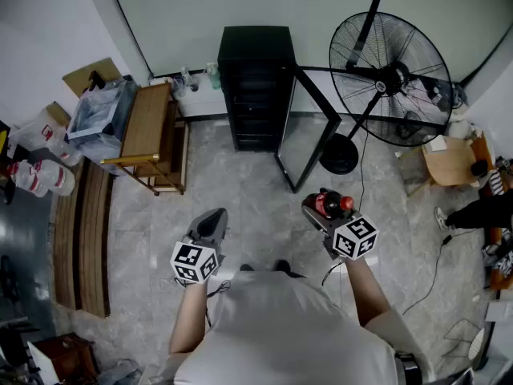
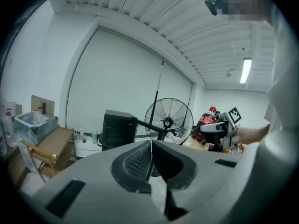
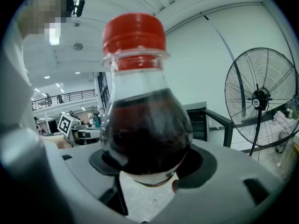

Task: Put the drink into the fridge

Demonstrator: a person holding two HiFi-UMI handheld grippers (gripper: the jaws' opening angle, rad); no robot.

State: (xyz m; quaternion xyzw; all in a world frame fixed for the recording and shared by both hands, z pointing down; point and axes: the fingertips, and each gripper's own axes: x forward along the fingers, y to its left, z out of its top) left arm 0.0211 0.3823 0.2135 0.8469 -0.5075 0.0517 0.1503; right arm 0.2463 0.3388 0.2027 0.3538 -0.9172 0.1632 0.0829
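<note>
A dark cola bottle (image 3: 145, 111) with a red cap stands upright between the pads of my right gripper (image 3: 147, 164), which is shut on it. From the head view the bottle (image 1: 330, 204) sits in the right gripper (image 1: 321, 208), a little in front of the person. The black fridge (image 1: 256, 87) stands by the far wall with its glass door (image 1: 309, 131) swung open to the right. My left gripper (image 1: 212, 224) is shut and empty, its pads (image 2: 150, 160) meeting, and it points towards the fridge (image 2: 119, 129).
A large black floor fan (image 1: 389, 79) stands right of the open door, its base (image 1: 340, 154) near the door's edge. A wooden folding chair (image 1: 152, 135) and a clear bin (image 1: 100, 115) stand to the left. A cable runs over the floor at the right.
</note>
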